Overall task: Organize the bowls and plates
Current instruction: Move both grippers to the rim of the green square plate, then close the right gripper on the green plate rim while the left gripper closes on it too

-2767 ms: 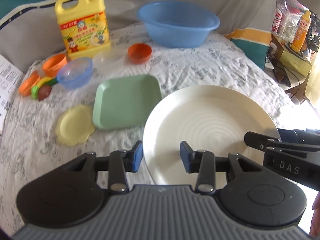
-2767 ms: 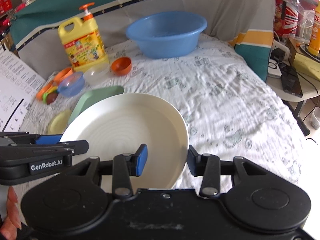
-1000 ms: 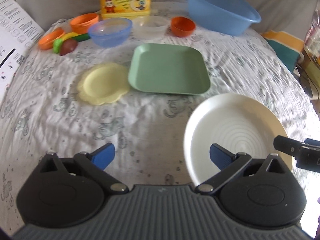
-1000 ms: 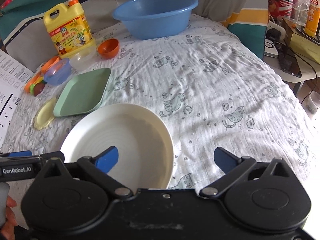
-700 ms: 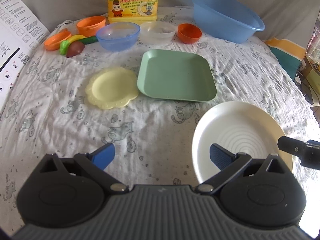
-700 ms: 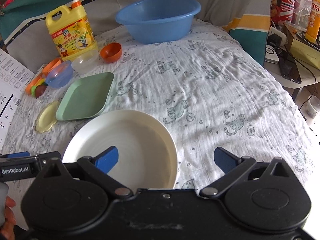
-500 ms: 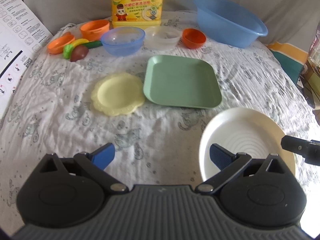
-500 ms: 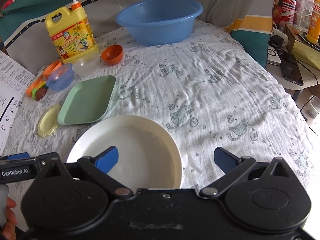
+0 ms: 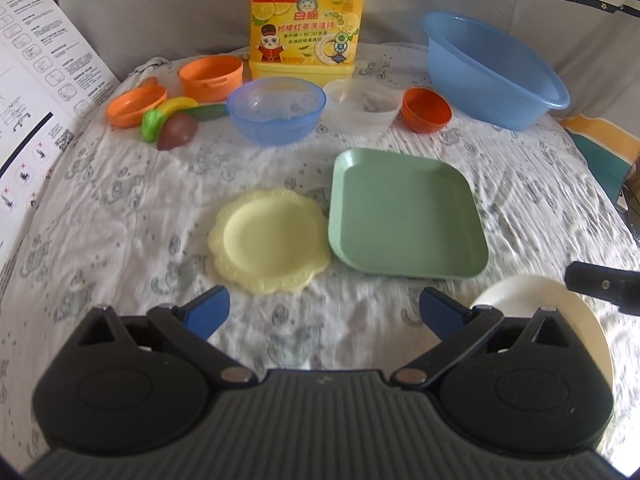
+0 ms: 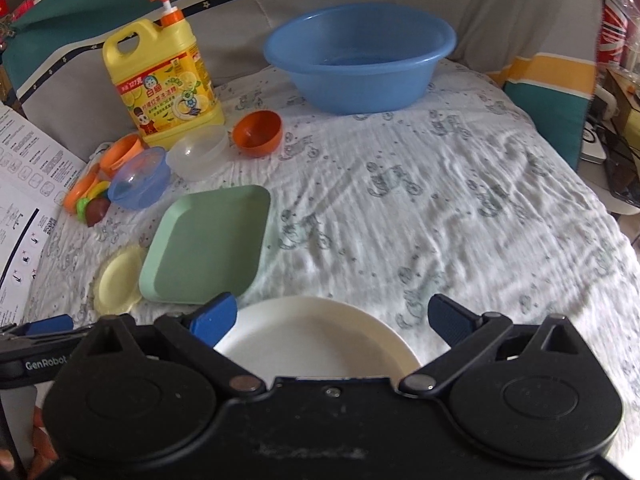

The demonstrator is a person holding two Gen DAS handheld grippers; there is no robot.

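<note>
left wrist view: left gripper (image 9: 323,312) fingers spread, holding nothing; yellow plate (image 9: 269,240) at 12 o'clock, touching green plate (image 9: 404,218)
right wrist view: right gripper (image 10: 332,318) fingers spread; white plate (image 10: 316,342) at 6 o'clock on cloth (image 10: 440,200), under gripper

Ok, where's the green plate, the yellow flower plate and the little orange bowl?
green plate (image 9: 404,216), left wrist view, on its flat middle.
yellow flower plate (image 9: 270,242), left wrist view, on its flat centre.
little orange bowl (image 9: 426,110), left wrist view, on its inside wall.
</note>
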